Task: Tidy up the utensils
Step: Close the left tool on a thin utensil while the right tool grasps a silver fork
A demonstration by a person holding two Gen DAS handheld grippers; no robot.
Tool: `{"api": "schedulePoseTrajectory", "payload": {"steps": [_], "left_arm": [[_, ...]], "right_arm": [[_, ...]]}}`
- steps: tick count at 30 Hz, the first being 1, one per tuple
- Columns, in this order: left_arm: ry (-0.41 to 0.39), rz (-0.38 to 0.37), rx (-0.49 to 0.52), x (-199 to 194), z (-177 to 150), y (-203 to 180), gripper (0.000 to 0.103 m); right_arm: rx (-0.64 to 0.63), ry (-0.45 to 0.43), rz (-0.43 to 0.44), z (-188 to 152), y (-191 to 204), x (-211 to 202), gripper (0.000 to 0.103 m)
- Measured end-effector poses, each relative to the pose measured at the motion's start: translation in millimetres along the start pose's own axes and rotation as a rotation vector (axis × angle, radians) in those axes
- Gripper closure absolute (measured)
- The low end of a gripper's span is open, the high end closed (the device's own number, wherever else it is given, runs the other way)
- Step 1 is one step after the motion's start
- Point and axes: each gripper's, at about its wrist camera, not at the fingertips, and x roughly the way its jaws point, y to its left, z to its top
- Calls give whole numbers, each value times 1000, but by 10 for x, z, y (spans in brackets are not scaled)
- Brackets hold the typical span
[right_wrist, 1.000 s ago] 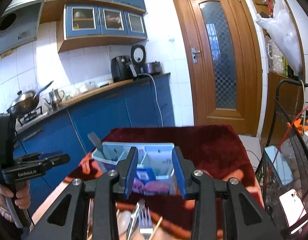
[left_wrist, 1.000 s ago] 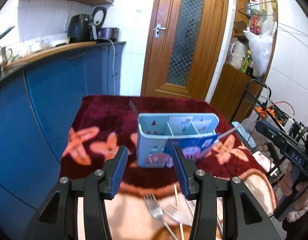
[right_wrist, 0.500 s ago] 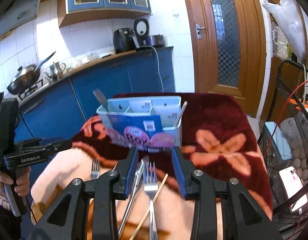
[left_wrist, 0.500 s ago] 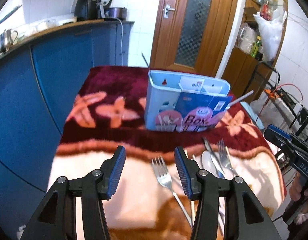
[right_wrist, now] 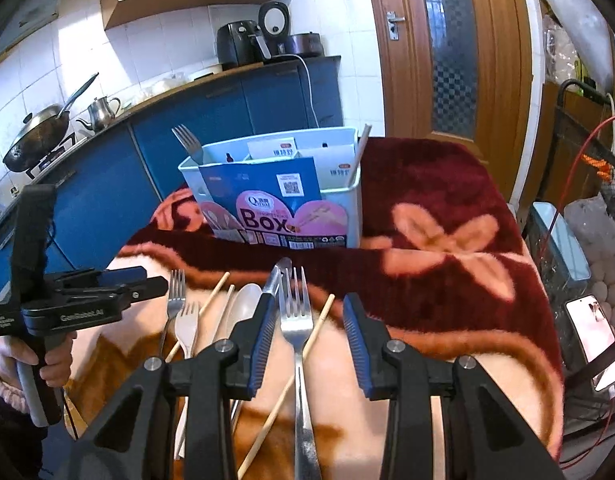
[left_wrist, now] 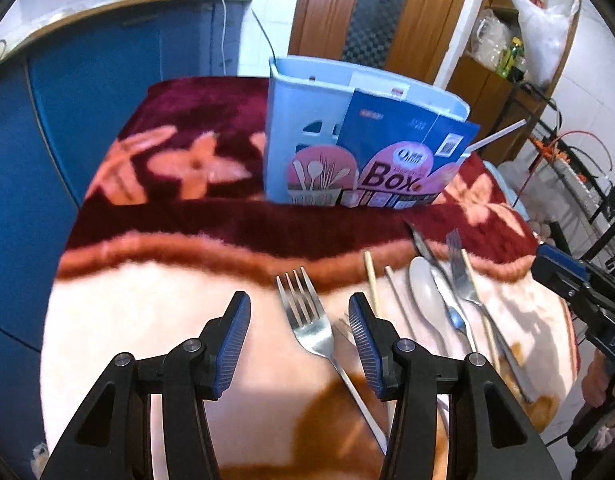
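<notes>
Two claws, left claw (left_wrist: pixel 299 322) and right claw (right_wrist: pixel 310 320), hang part-open and empty, each straddling a fork (left_wrist: pixel 307 316) on the blanketed desk (left_wrist: pixel 147 320) near the utensil box (left_wrist: pixel 347 140), likely lining up pickups.

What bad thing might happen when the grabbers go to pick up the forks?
1. A chopstick lies against the fork between the right gripper jaws, so both may get pinched.
2. The fork under the left gripper lies flat on soft blanket; it could slip out.
</notes>
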Motion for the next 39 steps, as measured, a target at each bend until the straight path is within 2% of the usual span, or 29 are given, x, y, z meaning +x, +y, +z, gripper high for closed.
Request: {"api": "schedulePoseTrajectory", "payload": {"steps": [3, 6, 9, 16, 20, 25, 29, 33, 39], "left_arm": [[15, -15, -14, 82, 10, 41, 51], [32, -38, -48, 156, 10, 125, 77], [42, -81, -79, 209, 1, 189, 77], [34, -136, -65, 267, 42, 173, 78], [33, -173, -70, 298, 53, 189, 92], [18, -219, -93, 273, 47, 215, 99], [15, -209, -68, 251, 17, 161, 100], [48, -194, -61, 322, 5, 106, 99], [16, -179, -64, 276, 3, 102, 100]], "right_arm": [[3, 19, 1, -18, -25, 70, 64], [9, 43, -3, -36, -57, 149, 64], [17, 63, 2, -53, -87, 211, 64], [19, 79, 4, -45, -127, 296, 64], [16, 87, 6, -33, -126, 338, 62], [9, 88, 9, -4, -110, 366, 60], [2, 91, 18, 18, -72, 394, 59], [-8, 105, 30, 51, 2, 464, 58], [-28, 137, 41, 108, 100, 618, 55]]}}
